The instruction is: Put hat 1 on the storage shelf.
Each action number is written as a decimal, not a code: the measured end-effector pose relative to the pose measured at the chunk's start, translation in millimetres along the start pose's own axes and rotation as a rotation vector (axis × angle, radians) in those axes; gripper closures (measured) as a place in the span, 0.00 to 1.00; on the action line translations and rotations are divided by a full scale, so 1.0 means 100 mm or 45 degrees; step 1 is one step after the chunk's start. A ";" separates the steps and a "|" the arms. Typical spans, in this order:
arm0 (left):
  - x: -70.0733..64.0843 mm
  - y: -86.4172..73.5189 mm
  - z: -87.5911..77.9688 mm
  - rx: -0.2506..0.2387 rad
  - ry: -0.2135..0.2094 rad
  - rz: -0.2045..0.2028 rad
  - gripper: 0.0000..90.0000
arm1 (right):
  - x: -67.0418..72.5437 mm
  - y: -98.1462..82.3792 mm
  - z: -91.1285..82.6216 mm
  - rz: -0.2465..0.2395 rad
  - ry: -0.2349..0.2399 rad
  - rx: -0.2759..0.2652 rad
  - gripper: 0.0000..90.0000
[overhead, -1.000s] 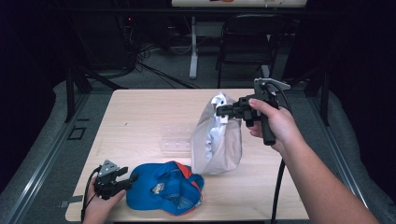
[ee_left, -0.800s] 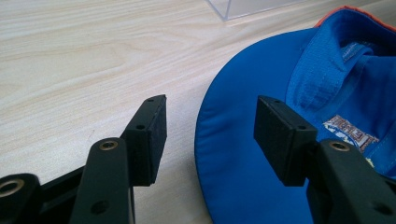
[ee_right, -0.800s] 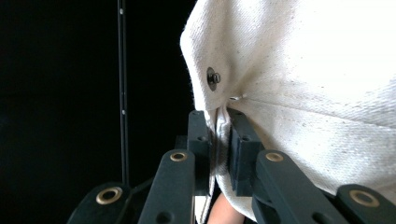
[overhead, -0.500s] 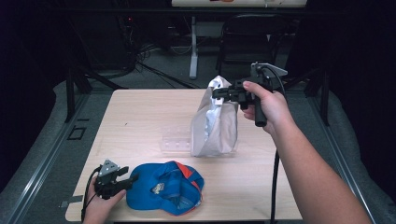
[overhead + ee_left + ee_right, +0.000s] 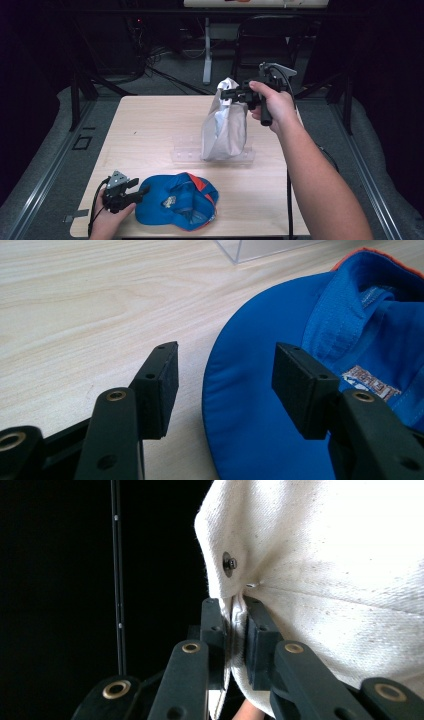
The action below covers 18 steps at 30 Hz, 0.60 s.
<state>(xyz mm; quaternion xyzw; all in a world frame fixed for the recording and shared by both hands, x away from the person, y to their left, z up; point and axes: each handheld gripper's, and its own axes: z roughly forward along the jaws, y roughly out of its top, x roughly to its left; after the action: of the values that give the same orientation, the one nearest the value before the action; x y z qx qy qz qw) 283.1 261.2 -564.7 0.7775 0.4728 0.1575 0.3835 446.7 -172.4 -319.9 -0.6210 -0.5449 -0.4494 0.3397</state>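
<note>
- Two hand-held grippers are at work over a pale wooden bench [image 5: 150, 130], one in each of the person's hands.
- No writing can be read anywhere; a small white patch [image 5: 372, 382] sewn inside the blue cap carries marks too blurred to make out.
- The right hand-held gripper [image 5: 231, 93] is clamped on the top edge of an off-white cloth bag [image 5: 225, 127], near the far right of the bench. In the right gripper view its two black jaws pinch a fold of the speckled cloth [image 5: 325, 580] tightly, just below a small metal rivet [image 5: 229, 564].
- The bag hangs down from that grip, and its bottom sits in or just above a clear plastic tray [image 5: 187, 152] at the middle of the bench; which of the two I cannot tell. What the bag holds cannot be seen.
- The left hand-held gripper [image 5: 140, 187] rests low at the near left corner with its jaws apart, gripping nothing.
- A blue cap [image 5: 175, 200] with an orange edge lies upside down just beside that gripper, its brim [image 5: 250, 405] reaching between the open jaws in the left gripper view without touching either pad.
- A corner of the clear tray [image 5: 260, 249] shows beyond the cap in that view.
- Behind the bench stands a dark chair [image 5: 272, 35], with cables on the grey floor [image 5: 165, 70].
</note>
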 end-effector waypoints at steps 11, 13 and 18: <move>0.00 0.00 0.01 -0.016 -0.004 -0.002 0.50 | -0.08 0.17 0.17 0.018 -0.025 -0.007 0.91; 0.00 0.01 0.01 -0.012 -0.005 0.007 0.50 | -0.10 0.18 0.18 0.021 -0.023 -0.015 0.91; -0.04 0.04 0.01 -0.035 -0.023 0.016 0.49 | -0.10 0.21 0.20 0.020 -0.015 -0.022 0.91</move>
<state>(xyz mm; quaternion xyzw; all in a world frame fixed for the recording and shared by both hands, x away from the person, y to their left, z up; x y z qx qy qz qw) 284.3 256.1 -562.0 0.7766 0.4620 0.1593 0.3975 470.9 -162.0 -335.1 -0.6309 -0.5381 -0.4478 0.3345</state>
